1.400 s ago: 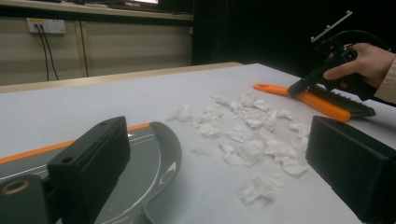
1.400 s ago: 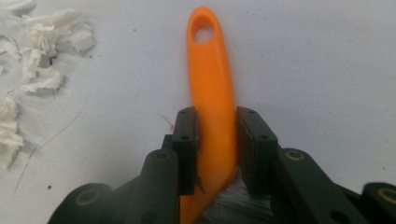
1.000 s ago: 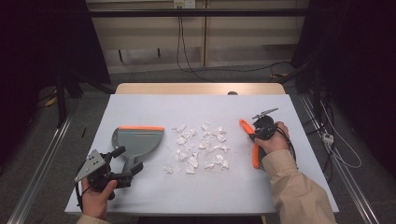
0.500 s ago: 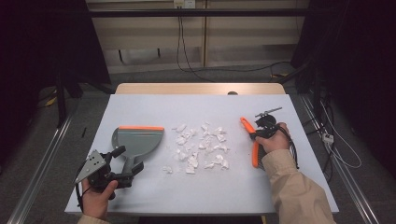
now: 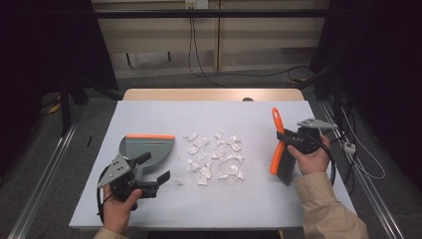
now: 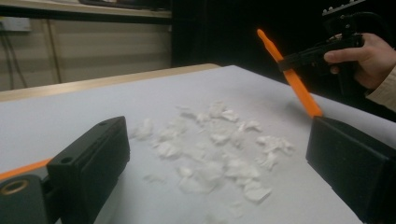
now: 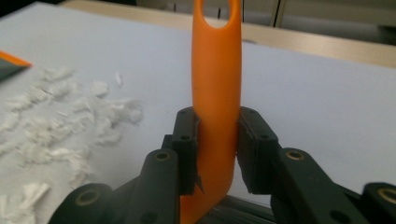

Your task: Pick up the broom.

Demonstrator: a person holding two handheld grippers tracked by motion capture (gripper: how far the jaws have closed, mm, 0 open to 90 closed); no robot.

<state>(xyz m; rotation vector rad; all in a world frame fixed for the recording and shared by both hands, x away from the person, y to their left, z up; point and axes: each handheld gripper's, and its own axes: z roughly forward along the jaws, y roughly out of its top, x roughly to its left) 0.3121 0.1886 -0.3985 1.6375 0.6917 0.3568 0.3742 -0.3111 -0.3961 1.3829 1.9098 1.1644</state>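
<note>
R gripper is clamped on the orange handle of the brush, holding it tilted at the right of the table, bristles low & handle end up, just right of the paper scraps. L gripper has its jaws wide apart w/ nothing between, next to the grey dustpan left of the scraps.

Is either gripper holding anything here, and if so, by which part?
The right gripper is shut on the brush, clamped on its orange handle. The left gripper is open near the dustpan, holding nothing.
</note>
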